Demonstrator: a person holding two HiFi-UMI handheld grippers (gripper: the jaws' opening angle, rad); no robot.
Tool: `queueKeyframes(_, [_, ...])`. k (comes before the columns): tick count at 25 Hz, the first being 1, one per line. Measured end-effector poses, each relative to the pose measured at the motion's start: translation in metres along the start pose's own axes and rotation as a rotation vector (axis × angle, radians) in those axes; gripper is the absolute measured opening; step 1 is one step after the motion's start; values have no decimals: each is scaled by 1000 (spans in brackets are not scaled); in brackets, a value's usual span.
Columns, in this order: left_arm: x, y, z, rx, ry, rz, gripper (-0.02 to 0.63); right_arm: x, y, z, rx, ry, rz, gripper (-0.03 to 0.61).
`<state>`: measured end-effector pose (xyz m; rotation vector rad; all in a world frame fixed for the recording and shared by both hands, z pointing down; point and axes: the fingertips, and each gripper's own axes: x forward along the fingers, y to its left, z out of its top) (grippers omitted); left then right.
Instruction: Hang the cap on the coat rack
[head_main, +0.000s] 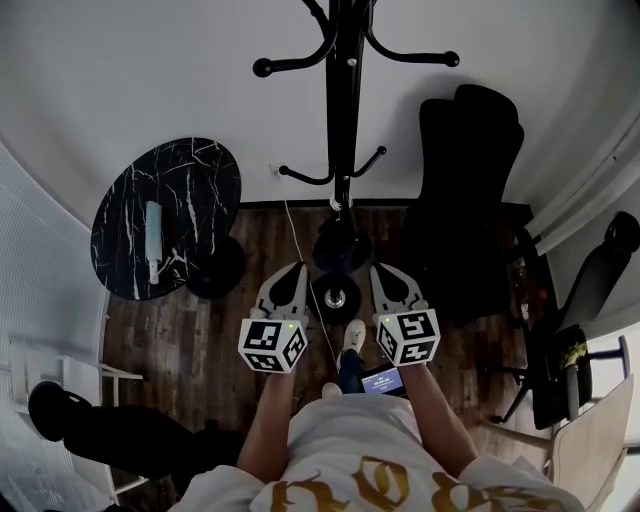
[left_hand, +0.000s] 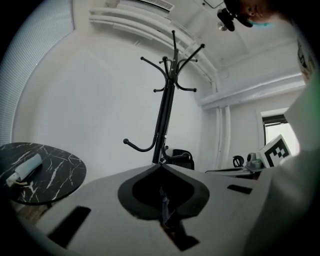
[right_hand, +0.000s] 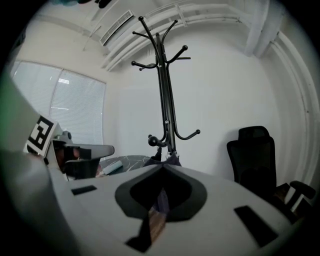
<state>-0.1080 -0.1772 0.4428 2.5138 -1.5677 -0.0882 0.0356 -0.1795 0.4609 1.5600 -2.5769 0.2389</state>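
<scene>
Head view: a tall black metal coat rack with curved, ball-tipped hooks stands on the dark wooden floor by the white wall. Low on its pole, under the bottom hooks, sits a dark, rounded cap; which hook carries it cannot be told. Left of the rack is a round black tabletop veined in white, with a pale rolled item lying on it. A black high-backed office chair stands to the right. The left gripper and right gripper are held side by side, near each other, short of the rack's base and well apart from the cap.

Left gripper view: the left gripper has its jaws pressed together with nothing in them, tips pointed at the coat rack. The marbled tabletop lies at the left.

Right gripper view: the right gripper likewise has its jaws together and empty. Just above their tips, the dark cap shows against the pole of the coat rack, with the office chair to the right.
</scene>
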Motion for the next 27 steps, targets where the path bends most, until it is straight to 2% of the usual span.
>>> queueKeyframes(16, [0, 8, -4, -62, -22, 23, 20, -4, -18, 0, -4, 28, -12, 11])
queueKeyframes(27, [16, 3, -6, -72, -33, 20, 20, 0, -24, -6, -3, 34, 27, 11])
